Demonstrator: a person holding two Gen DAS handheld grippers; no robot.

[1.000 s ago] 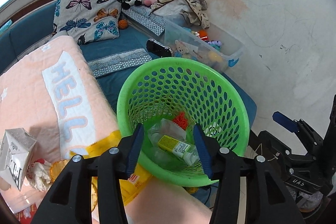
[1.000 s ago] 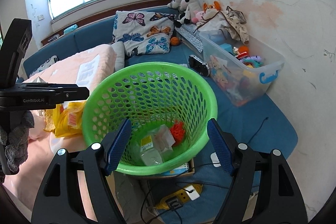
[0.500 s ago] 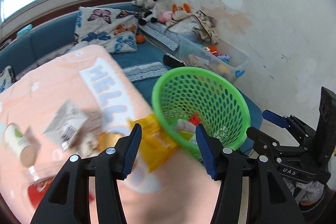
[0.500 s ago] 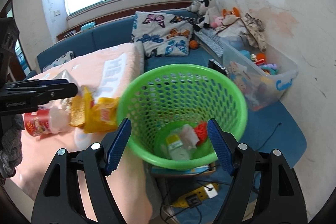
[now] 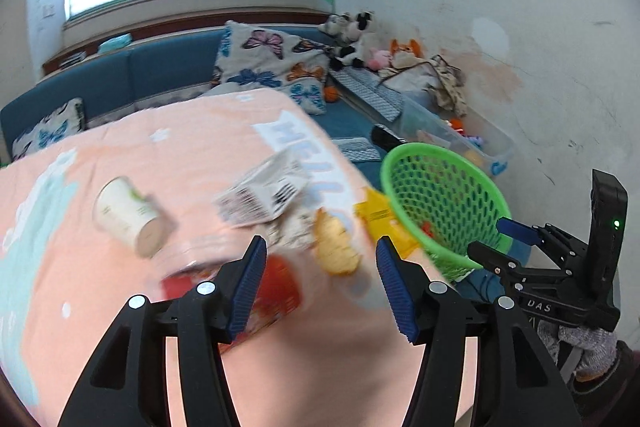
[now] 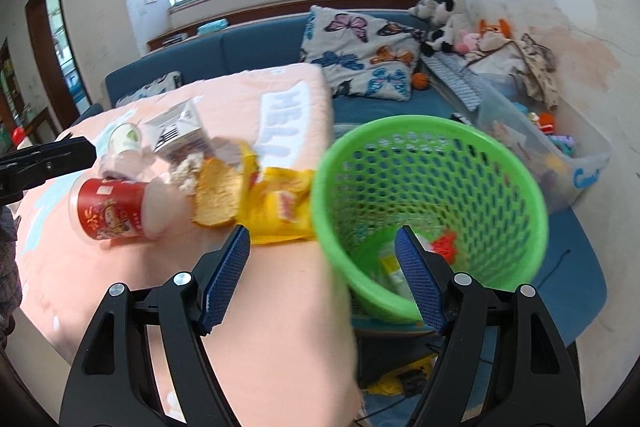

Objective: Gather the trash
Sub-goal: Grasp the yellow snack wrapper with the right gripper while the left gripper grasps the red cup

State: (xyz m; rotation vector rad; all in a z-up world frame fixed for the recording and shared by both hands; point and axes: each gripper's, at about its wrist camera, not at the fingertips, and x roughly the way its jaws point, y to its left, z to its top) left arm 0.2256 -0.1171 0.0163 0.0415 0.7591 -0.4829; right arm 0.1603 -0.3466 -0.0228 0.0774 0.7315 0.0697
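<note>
The left tongs [image 5: 318, 281] have just been opening and hold nothing, above the red cup [image 5: 276, 291] on the peach blanket [image 5: 168, 147]. The right tongs [image 6: 322, 277] stand wide, empty, near the green basket [image 6: 516, 163], right of the trash pile.

- The left gripper [image 5: 318, 283] has swung away from the green basket [image 5: 444, 203], which it looked into a second ago. It now faces the peach blanket [image 5: 172, 155].
- Its jaws have just been opening; nothing sits between them.
- Newly in the left wrist view: a white cup [image 5: 128, 215], a red cup [image 5: 276, 291] and a white carton [image 5: 266, 193].
- The right gripper [image 6: 322, 277] has also shifted off the basket [image 6: 428, 211]. The basket rim, formerly centred between the jaws, now lies towards the right jaw.
- The red cup [image 6: 110, 213], the carton [image 6: 182, 133] and the yellow snack bag [image 6: 280, 209] have come into the right wrist view.
</note>
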